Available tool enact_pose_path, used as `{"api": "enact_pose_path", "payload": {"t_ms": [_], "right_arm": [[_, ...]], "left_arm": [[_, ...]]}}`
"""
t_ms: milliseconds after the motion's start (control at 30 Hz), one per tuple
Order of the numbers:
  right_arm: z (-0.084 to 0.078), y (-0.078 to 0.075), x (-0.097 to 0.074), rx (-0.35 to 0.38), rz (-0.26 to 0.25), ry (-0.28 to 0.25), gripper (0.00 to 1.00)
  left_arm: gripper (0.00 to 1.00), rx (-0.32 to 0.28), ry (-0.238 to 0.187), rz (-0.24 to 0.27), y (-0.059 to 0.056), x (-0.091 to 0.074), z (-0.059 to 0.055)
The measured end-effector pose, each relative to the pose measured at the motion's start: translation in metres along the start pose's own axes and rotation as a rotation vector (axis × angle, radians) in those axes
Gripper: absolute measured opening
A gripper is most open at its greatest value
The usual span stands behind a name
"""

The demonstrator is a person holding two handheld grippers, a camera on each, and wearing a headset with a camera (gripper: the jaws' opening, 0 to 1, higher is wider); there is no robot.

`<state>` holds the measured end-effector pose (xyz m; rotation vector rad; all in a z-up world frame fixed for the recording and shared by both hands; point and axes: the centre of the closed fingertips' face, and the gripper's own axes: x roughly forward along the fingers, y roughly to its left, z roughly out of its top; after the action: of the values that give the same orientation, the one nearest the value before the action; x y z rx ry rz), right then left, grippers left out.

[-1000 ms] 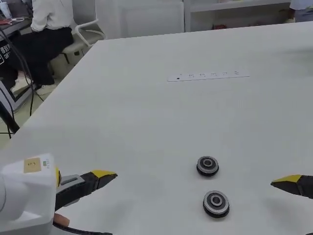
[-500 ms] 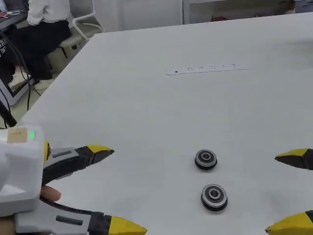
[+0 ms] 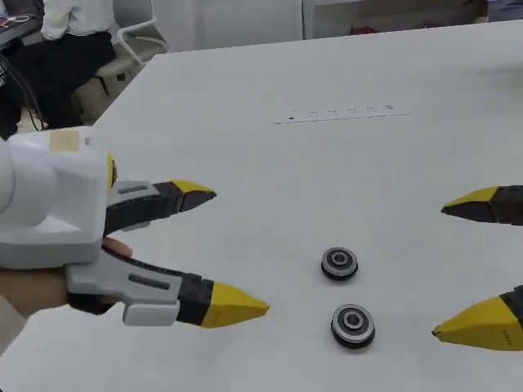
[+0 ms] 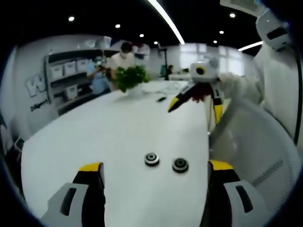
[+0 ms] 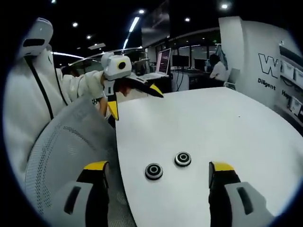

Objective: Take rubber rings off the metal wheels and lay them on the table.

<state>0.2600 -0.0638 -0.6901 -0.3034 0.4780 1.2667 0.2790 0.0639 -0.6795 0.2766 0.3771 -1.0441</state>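
Two small metal wheels with black rubber rings lie flat on the white table [image 3: 245, 122]: a farther wheel [image 3: 339, 264] and a nearer wheel [image 3: 353, 324]. My left gripper [image 3: 221, 251] hovers open to their left, yellow tips wide apart. To their right, my right gripper [image 3: 453, 265] is open too. Neither touches a wheel. In the left gripper view the farther wheel [image 4: 152, 159] and nearer wheel [image 4: 180, 165] lie ahead of my open left gripper [image 4: 155, 166]. The right gripper view has the nearer wheel [image 5: 154, 170] and farther wheel [image 5: 182, 159] ahead of my open right gripper [image 5: 158, 166].
A flush socket strip [image 3: 339, 114] sits in the table farther back. A person [image 3: 73, 33] sits on a chair beyond the table's far left corner. A mesh chair back [image 5: 66, 137] stands at the near edge. A potted plant [image 4: 130, 78] stands at the table's far end.
Both grippers have come further into the head view, higher and closer to the wheels, with jaws spread. The wheels have stayed put; the camera shifted slightly.
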Motion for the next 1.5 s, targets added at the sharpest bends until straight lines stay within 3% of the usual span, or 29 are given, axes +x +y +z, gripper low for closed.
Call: {"api": "enact_pose_path", "payload": {"t_ms": [200, 300, 400, 567, 767, 867, 967, 1067, 1167, 1300, 1500], "right_arm": [[0.024, 0.005, 0.007, -0.033, 0.039, -0.022, 0.82], [0.031, 0.008, 0.012, -0.057, 0.056, -0.007, 0.80], [0.035, 0.007, 0.018, -0.081, 0.062, -0.002, 0.79], [0.026, 0.001, 0.031, -0.096, 0.052, -0.012, 0.71], [0.008, 0.006, 0.042, -0.079, 0.074, -0.026, 0.63], [0.006, 0.006, 0.044, -0.083, 0.087, -0.048, 0.58], [0.000, 0.005, 0.047, -0.031, 0.102, -0.064, 0.57], [-0.011, 0.009, 0.051, 0.003, 0.133, -0.048, 0.52], [-0.019, 0.011, 0.054, 0.019, 0.151, -0.030, 0.48], [-0.031, 0.010, 0.058, 0.039, 0.153, -0.004, 0.45], [-0.043, 0.004, 0.065, 0.117, 0.142, 0.000, 0.38]], "left_arm": [[0.90, 0.047, 0.012, -0.059, 0.001, 0.021, 0.015], [0.90, 0.062, 0.012, -0.103, -0.002, 0.035, 0.023], [0.86, 0.063, 0.032, -0.120, -0.003, 0.051, 0.022], [0.84, 0.055, 0.020, -0.165, -0.021, 0.069, 0.014], [0.76, 0.077, 0.016, -0.200, -0.039, 0.081, -0.005], [0.72, 0.056, 0.007, -0.207, -0.042, 0.086, -0.014], [0.70, 0.023, 0.001, -0.196, -0.043, 0.090, -0.020], [0.66, 0.046, 0.016, -0.188, -0.044, 0.091, -0.028], [0.60, 0.039, 0.034, -0.213, -0.049, 0.092, -0.036], [0.56, 0.004, 0.025, -0.223, -0.053, 0.096, -0.039], [0.46, 0.014, 0.038, -0.251, -0.063, 0.101, -0.046]]}}
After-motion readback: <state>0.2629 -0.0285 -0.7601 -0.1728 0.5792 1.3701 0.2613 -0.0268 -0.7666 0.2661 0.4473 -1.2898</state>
